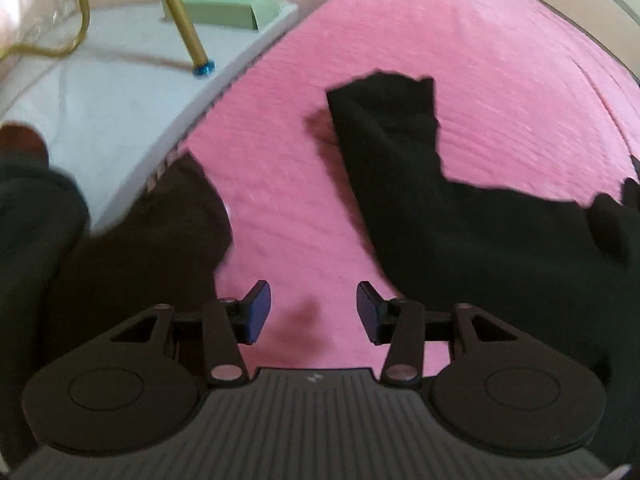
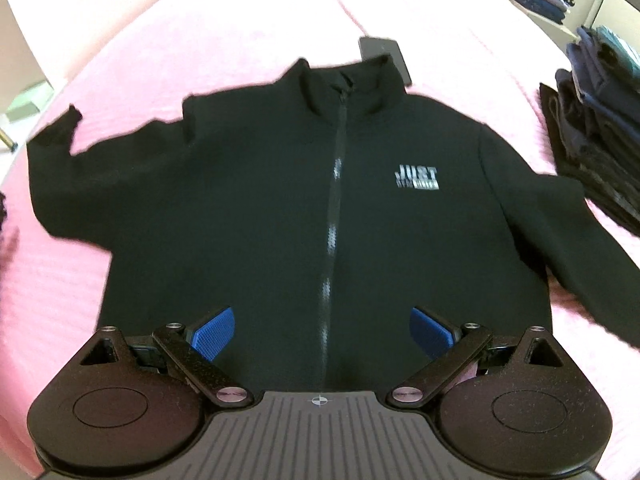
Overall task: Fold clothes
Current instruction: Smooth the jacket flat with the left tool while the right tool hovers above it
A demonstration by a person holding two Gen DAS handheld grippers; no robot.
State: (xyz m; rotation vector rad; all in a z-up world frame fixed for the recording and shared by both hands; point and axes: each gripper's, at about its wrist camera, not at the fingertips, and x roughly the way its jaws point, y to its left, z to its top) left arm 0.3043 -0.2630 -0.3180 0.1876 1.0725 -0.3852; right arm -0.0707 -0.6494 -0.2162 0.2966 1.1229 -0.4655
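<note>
Black zip-front jacket (image 2: 280,208) spread face-up mid-bed on pink ribbed bedspread (image 2: 200,32). Left hand-held gripper (image 1: 314,312) and right hand-held gripper (image 2: 322,332): both spread apart, empty. Risks: single-layer pinch, sleeve drag near left bed edge, skewed fold.

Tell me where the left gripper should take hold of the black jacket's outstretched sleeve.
Probably at the sleeve's cuff, approached from the outer edge over the pink blanket. That end lies flat and free, away from the jacket body, so it can swing across the chest.

Both wrists look down, sharing jacket (image 2: 280,208)
</note>
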